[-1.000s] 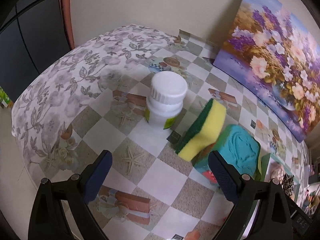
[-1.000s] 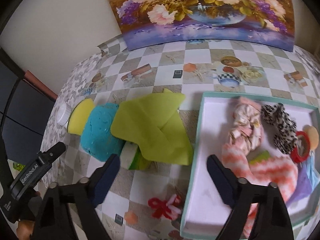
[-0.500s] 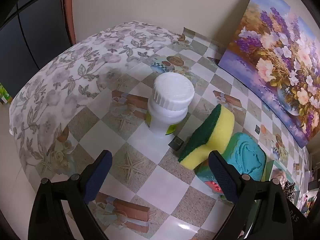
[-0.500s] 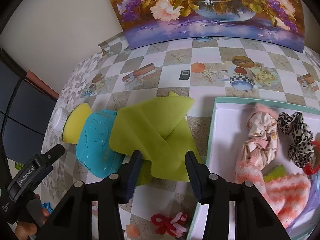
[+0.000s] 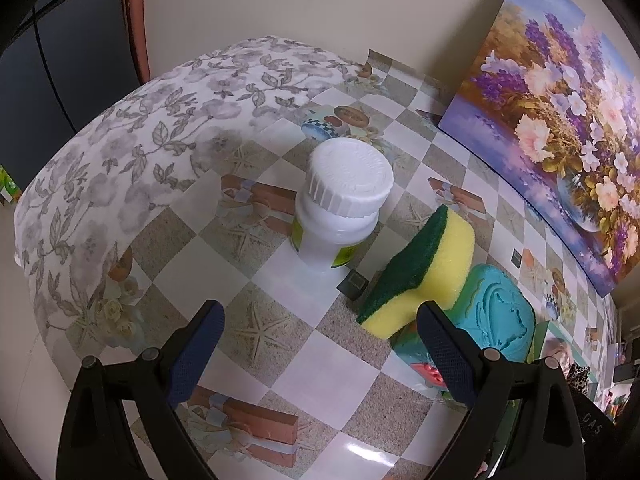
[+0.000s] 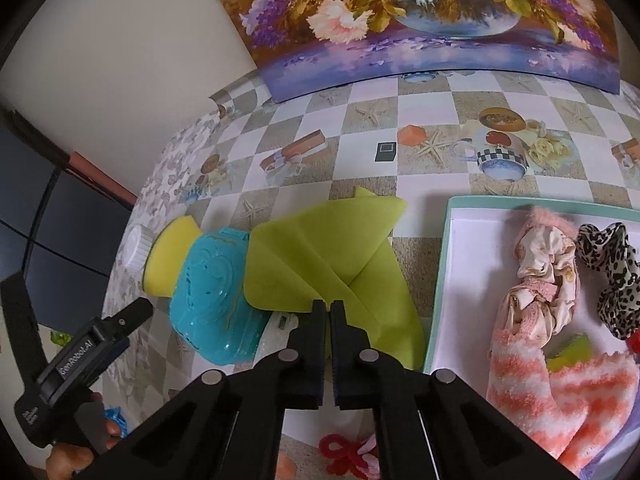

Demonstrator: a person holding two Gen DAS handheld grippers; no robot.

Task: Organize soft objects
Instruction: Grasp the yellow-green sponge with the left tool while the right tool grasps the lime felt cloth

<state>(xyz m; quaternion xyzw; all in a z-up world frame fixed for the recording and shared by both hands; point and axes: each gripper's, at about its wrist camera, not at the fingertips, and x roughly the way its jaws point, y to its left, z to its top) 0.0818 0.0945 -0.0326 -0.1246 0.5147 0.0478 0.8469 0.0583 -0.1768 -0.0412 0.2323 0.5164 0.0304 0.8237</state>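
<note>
Black fingers of the right gripper (image 6: 330,307) had just been closing and stood all but together, pinched on the near edge of the lime-green cloth (image 6: 320,264), a thin fold of it between the pads. That edge grip, I judged, was the sensible way to lift so flat and limp a thing; taken from its middle it would only bunch.

Nearest of all, a red bow (image 6: 344,450) lay on the tablecloth (image 6: 432,120) below the gripper, not yet sorted. To the right, just beside the cloth, sat the mint-rimmed tray (image 6: 438,280), already holding a striped fuzzy sock (image 6: 560,396), a pink scrunchie (image 6: 544,264) and a leopard scrunchie (image 6: 616,276); presumably the cloth belonged there too, being so near.

Left of the cloth, and partly under it, lay a turquoise case (image 6: 216,300), with a yellow sponge (image 5: 432,268) tipped against its far-left end. The left gripper (image 5: 320,344), fingers wide apart and holding nothing, hovered over bare tablecloth near the sponge, probably waiting its turn. A white bottle (image 5: 340,208) stood upright just beyond the sponge; being hard, it likely stayed out. Farthest back, a flower painting (image 6: 420,20) leaned against the wall.
</note>
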